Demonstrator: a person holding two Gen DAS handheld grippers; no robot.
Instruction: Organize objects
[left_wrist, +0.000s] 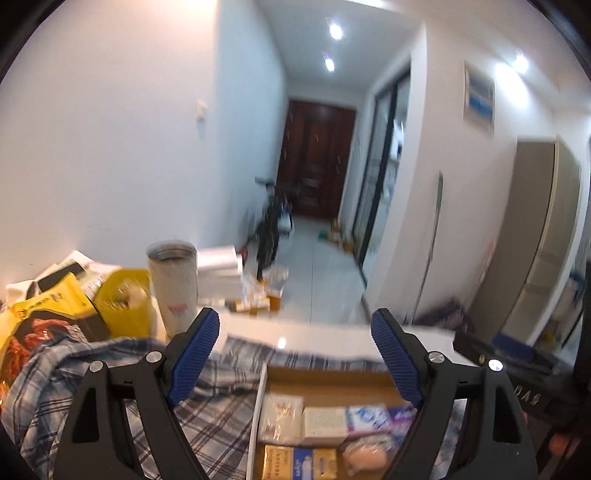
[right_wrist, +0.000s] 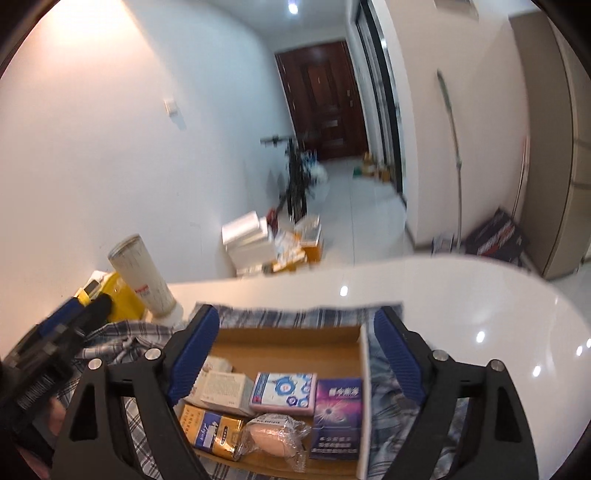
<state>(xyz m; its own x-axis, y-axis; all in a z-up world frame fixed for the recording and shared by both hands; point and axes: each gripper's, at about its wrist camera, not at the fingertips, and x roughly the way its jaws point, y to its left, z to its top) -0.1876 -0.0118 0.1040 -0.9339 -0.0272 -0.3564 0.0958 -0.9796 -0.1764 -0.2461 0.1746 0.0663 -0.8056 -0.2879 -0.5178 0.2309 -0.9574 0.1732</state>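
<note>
Brown cardboard box (right_wrist: 288, 336) of small packets lies at six o'clock under both empty, wide-open grippers, left gripper (left_wrist: 295, 354) and right gripper (right_wrist: 295, 350).

1. blue ribbed pads on black fingers, right gripper (right_wrist: 295, 354).
2. below it, a brown cardboard box (right_wrist: 288, 341) with a white rim.
3. inside: a purple box (right_wrist: 338, 413), a pink box with blue flowers (right_wrist: 283, 393), a yellow and blue packet (right_wrist: 210, 428).
4. under the box, a blue-grey plaid cloth (left_wrist: 207, 413).
5. left of the tool, a yellow bag (left_wrist: 122, 306).
6. ahead, a glossy white table (right_wrist: 461, 295).
</note>
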